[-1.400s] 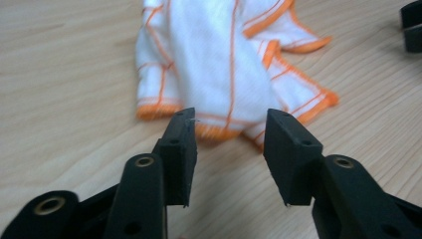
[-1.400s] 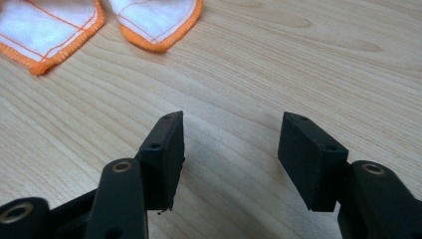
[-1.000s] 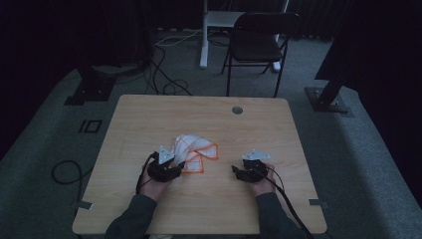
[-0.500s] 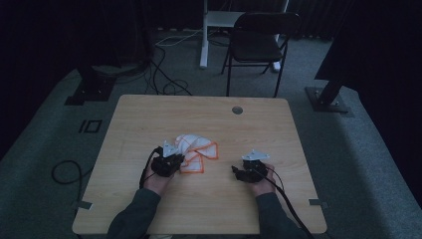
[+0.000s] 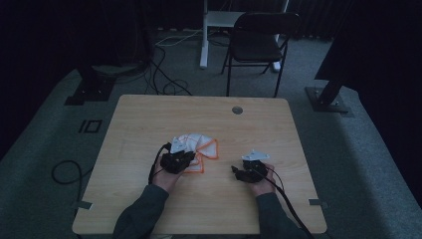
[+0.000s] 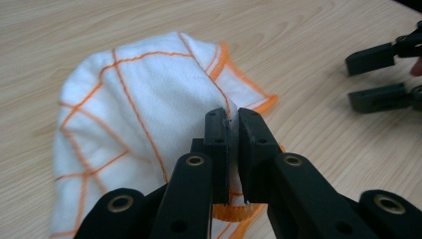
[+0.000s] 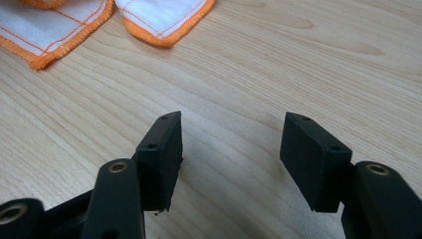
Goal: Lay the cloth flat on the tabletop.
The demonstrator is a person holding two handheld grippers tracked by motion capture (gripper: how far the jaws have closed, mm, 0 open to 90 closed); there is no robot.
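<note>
Your left gripper [image 6: 230,117] has just closed on a fold of the cloth [image 6: 129,114], pinching it to lift. Your right gripper [image 7: 229,144] waits wide open and empty over the table [image 7: 298,59], ready for another edge.

White cloth [image 6: 134,99], orange grid, orange hem

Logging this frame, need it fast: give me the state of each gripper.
Left gripper: just closed, shut on a fold of the white cloth with orange stitching.
Right gripper: open, nothing between its jaws, over the bare wooden table.
</note>
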